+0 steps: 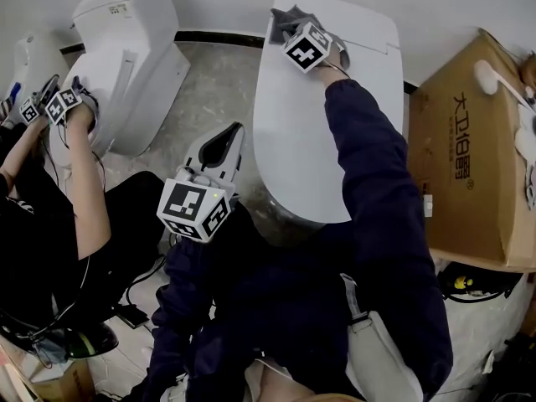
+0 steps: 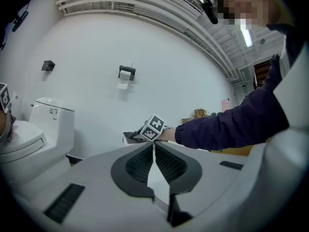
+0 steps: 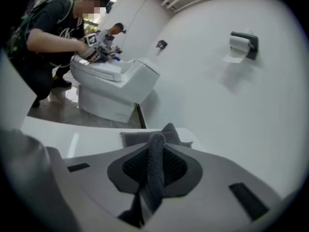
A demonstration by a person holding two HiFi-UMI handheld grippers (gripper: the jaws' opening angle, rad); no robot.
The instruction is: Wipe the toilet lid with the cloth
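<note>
The white toilet lid (image 1: pixel 306 141) lies shut in the middle of the head view. My right gripper (image 1: pixel 286 25) is at the lid's far left corner, shut on a grey cloth (image 1: pixel 291 17) that rests on the lid. In the right gripper view a fold of the cloth (image 3: pixel 155 166) runs between the jaws, and the rest spreads on the lid (image 3: pixel 87 141) ahead. My left gripper (image 1: pixel 221 143) hovers beside the lid's left edge, jaws shut with nothing in them. In the left gripper view those jaws (image 2: pixel 153 147) meet, pointing toward the right gripper's marker cube (image 2: pixel 154 127).
A second white toilet (image 1: pixel 126 53) stands at the left, where another person (image 1: pixel 50 216) works with grippers (image 1: pixel 52 103). A large cardboard box (image 1: pixel 473 153) stands close to the lid's right. A paper holder (image 2: pixel 126 73) hangs on the white wall behind.
</note>
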